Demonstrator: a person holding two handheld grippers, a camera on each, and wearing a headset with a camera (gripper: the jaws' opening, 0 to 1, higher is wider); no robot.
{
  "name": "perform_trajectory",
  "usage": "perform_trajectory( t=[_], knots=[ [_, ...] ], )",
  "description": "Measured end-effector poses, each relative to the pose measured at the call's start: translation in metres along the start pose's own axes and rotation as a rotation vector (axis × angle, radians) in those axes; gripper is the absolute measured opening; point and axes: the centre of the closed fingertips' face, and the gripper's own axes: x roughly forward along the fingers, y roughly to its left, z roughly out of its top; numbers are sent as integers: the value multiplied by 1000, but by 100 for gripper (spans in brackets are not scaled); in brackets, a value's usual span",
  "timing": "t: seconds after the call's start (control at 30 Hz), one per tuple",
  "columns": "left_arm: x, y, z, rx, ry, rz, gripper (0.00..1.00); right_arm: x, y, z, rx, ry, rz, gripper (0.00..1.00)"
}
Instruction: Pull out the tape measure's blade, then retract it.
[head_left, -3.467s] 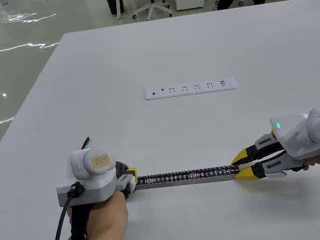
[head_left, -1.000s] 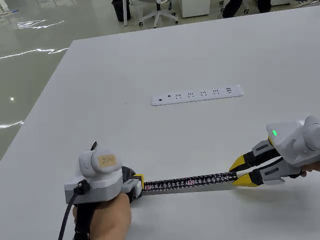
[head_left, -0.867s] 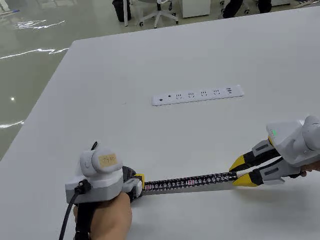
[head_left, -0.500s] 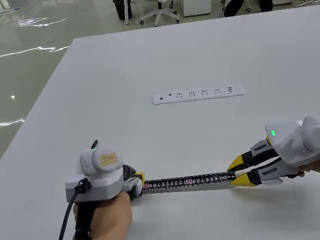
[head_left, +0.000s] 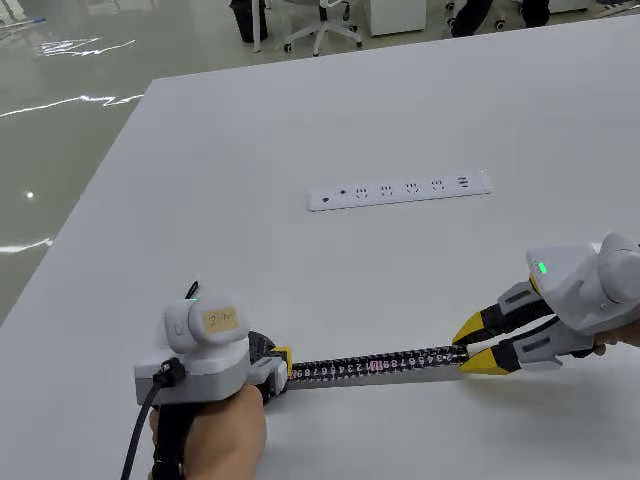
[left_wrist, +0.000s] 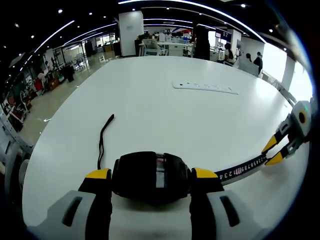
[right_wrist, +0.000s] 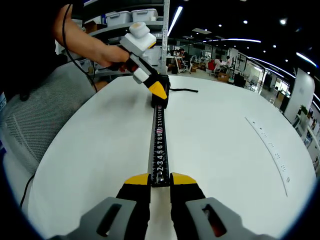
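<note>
From the head view we see the left tongs low on the white table, gripped from below by a hand. They are closed around the black tape measure case. The blade runs out of the case to the right, lying flat just over the table, its numbered face up. At its far end the right tongs pinch the blade tip between their yellow tips. A white power strip lies well apart, farther up the table. A black cable hangs from the left tool's body.

In the left gripper view, the tape measure case sits squarely between the two yellow-tipped jaws of the left tongs, which press on both its sides. The blade leaves the case on the right and reaches across the table to the right tongs, which clamp its end. A thin black wrist strap trails on the table ahead and left of the case. The power strip lies far ahead.

In the right gripper view, the right tongs are pressed together on the end of the blade, with the low numbers just past the tips. The blade stretches straight ahead to the case, which the left tongs hold from above. The wrist strap lies just beyond the case, and the power strip lies off to the right.
</note>
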Motion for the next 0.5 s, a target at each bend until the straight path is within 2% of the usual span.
perform_trajectory(
  t=[0.5],
  knots=[
    [0,0,0,0,2,-3,59,2,2,6,-7,-1,1,14]
  ],
)
